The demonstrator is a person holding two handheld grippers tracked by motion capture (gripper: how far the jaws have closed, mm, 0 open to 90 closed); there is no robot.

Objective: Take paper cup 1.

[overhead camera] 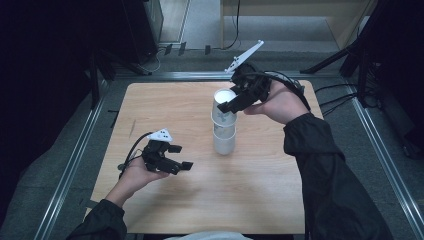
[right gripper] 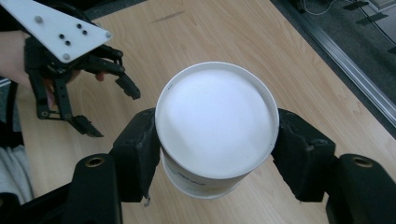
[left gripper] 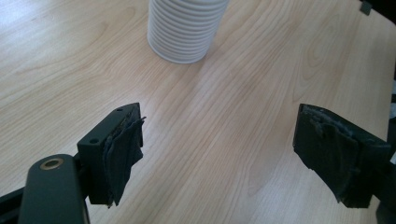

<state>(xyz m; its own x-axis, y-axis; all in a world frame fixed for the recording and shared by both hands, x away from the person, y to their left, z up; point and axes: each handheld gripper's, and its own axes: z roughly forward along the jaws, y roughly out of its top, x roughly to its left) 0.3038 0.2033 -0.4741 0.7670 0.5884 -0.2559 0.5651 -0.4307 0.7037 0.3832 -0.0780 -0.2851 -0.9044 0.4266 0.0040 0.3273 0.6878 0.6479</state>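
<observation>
My right tongs grip the upper cup, lifting it off the ribbed cup. My left tongs hang open, empty. Next: a straight pull upward.

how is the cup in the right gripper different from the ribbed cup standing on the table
The upper cup is clamped between the right gripper jaws and sits over the lower cup, which stands on the table. The upper cup's wall looks smooth with some print near the bottom, as the right gripper view shows; the lower cup's wall is ribbed all round, as the left gripper view shows. Both are white and upright, one above the other.
</observation>
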